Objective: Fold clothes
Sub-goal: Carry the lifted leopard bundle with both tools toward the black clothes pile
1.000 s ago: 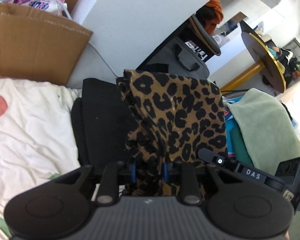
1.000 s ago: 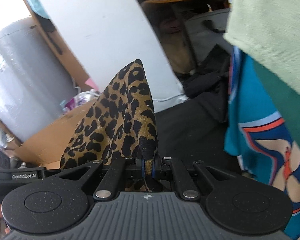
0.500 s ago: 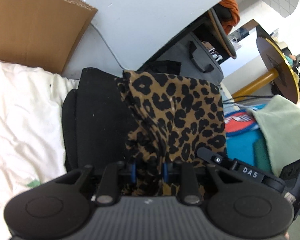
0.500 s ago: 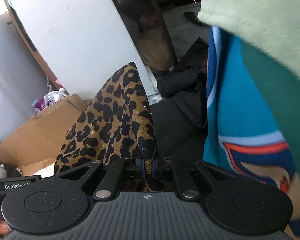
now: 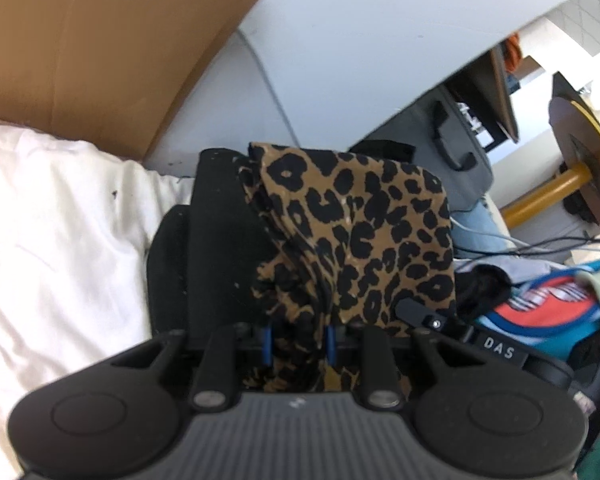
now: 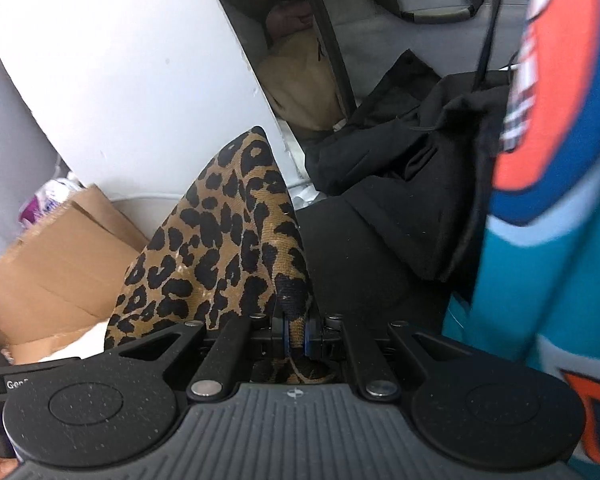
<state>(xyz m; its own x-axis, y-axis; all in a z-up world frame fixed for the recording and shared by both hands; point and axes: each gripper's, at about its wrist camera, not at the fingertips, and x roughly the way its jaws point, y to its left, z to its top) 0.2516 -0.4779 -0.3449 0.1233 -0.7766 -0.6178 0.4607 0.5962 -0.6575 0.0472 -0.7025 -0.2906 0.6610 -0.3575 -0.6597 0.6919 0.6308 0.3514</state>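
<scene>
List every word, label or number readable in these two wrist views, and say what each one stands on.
"DAS": white letters on the black body of the right gripper, seen in the left wrist view.
"Gen", cut off after that: white letters on the black body of the left gripper, seen in the right wrist view.
White lettering on the teal and orange jersey: too blurred to read.
Purple packet behind the cardboard box: print too small.

White wall panel (image 5: 380,40) fills top center, cardboard box (image 5: 100,40) upper left. Grey bag (image 6: 420,8) top right of right view. Round yellow-legged table (image 5: 580,160) far right, bright daylight.
</scene>
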